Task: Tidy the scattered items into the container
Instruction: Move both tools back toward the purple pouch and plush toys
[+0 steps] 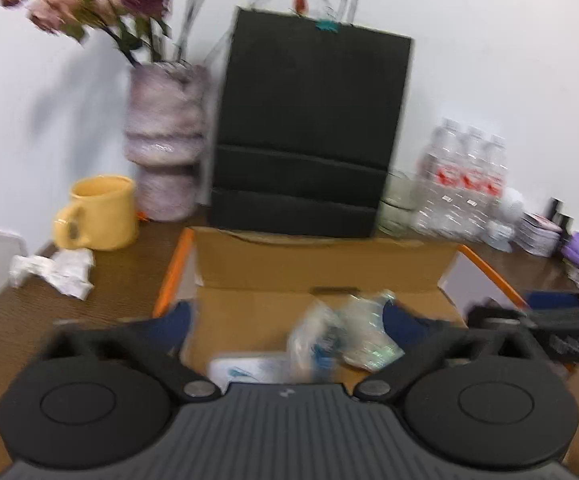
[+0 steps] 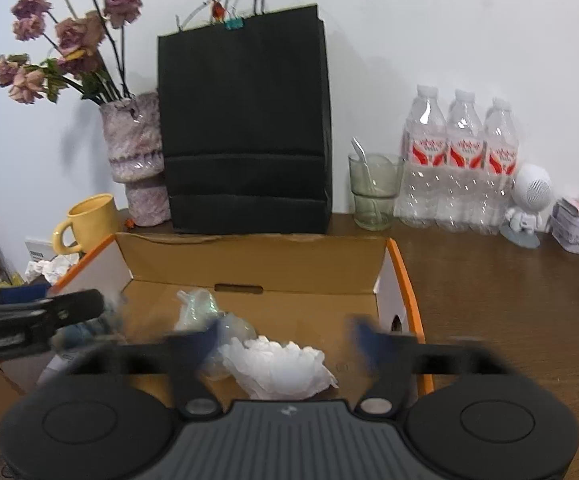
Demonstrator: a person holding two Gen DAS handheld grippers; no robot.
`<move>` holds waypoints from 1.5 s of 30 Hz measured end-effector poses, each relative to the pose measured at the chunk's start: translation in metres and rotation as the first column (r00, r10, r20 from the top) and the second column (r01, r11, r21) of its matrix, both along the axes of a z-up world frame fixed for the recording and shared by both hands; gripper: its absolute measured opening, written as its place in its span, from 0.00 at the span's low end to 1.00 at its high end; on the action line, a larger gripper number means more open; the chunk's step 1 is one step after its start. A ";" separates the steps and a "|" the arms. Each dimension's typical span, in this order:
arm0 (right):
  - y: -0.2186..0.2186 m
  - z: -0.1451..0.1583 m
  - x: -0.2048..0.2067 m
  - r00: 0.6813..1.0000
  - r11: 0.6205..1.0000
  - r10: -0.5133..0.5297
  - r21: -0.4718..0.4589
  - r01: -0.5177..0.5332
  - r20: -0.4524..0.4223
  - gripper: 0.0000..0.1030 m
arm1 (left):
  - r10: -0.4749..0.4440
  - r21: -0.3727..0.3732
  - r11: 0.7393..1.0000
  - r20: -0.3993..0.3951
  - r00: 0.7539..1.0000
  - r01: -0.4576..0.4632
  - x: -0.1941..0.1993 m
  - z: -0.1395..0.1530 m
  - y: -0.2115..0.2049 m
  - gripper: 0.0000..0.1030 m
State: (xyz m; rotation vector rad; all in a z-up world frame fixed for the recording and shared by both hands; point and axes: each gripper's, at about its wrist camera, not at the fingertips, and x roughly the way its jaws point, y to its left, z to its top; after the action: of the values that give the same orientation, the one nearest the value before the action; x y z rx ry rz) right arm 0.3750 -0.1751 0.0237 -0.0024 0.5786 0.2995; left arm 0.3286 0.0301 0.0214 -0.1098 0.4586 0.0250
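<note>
Both hand-held grippers are hanging over the open cardboard box (image 2: 257, 264) on the counter (image 2: 509, 300), and both are standing wide open with nothing pinched. The left hand-held gripper (image 1: 287, 320) is framing a crinkly clear plastic wrapper (image 1: 353, 336) that's lying inside the box, pretty smeared by blur, so I can't make out what's printed on it. A flat white packet (image 1: 245, 372) beside it is getting half hidden by the gripper body. The right hand-held gripper (image 2: 285, 336) is sitting over a crumpled white tissue (image 2: 281, 368) on the box floor, its blue pads (image 2: 363, 336) blurred. More clear plastic (image 2: 197, 308) is lying further in, edges hard to tell apart.

Outside the box, a wad of crumpled paper (image 1: 57, 268) is still lying on the counter by the yellow mug (image 1: 101, 212). Behind the box: a black paper bag (image 2: 245, 140), a vase of dried flowers (image 2: 137, 152), a glass with a spoon (image 2: 373, 192) and three water bottles (image 2: 461, 168). The stuff at the far right edge is getting cut off
</note>
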 end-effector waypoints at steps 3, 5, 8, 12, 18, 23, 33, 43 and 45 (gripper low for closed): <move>0.000 0.001 -0.001 1.000 1.000 -0.001 -0.015 0.001 -0.005 1.00 | 0.019 0.046 0.999 -0.002 1.000 -0.019 -0.002 0.003 -0.004 1.00; -0.001 0.002 -0.001 1.000 1.000 -0.014 -0.022 0.014 -0.006 1.00 | 0.024 0.035 0.999 -0.011 1.000 -0.024 -0.002 0.004 -0.003 1.00; -0.001 0.003 -0.002 1.000 1.000 -0.018 -0.023 0.017 -0.009 1.00 | 0.021 0.026 0.999 -0.020 1.000 -0.020 -0.001 0.004 -0.002 1.00; -0.001 0.004 -0.003 1.000 1.000 -0.016 -0.025 0.016 -0.006 1.00 | 0.024 0.032 0.999 -0.021 1.000 -0.023 -0.002 0.005 -0.002 1.00; 0.002 0.008 -0.009 1.000 0.999 -0.019 -0.038 0.019 0.004 1.00 | 0.015 0.029 0.999 -0.022 1.000 -0.014 -0.007 0.007 -0.004 1.00; -0.003 0.013 -0.029 1.000 0.999 -0.024 -0.027 0.024 0.009 1.00 | 0.006 0.002 1.000 -0.017 1.000 -0.006 -0.028 0.013 0.000 1.00; -0.007 0.015 -0.090 0.998 0.999 -0.009 -0.047 0.007 -0.057 1.00 | -0.015 0.023 1.000 -0.114 0.993 0.018 -0.085 0.014 0.004 1.00; -0.012 0.015 -0.120 0.964 0.999 -0.020 0.027 0.028 -0.265 1.00 | -0.021 -0.065 0.998 -0.337 0.941 -0.001 -0.099 0.003 0.012 1.00; -0.009 0.013 -0.119 0.952 0.999 -0.025 0.020 0.033 -0.305 0.99 | -0.030 -0.077 0.997 -0.369 0.929 0.002 -0.097 0.000 0.011 1.00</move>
State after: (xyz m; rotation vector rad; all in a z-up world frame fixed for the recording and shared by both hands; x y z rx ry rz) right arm 0.2561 -0.1845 0.0372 0.0781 0.8808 0.2802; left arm 0.2316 0.0413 0.0211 -0.1768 0.8398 0.0121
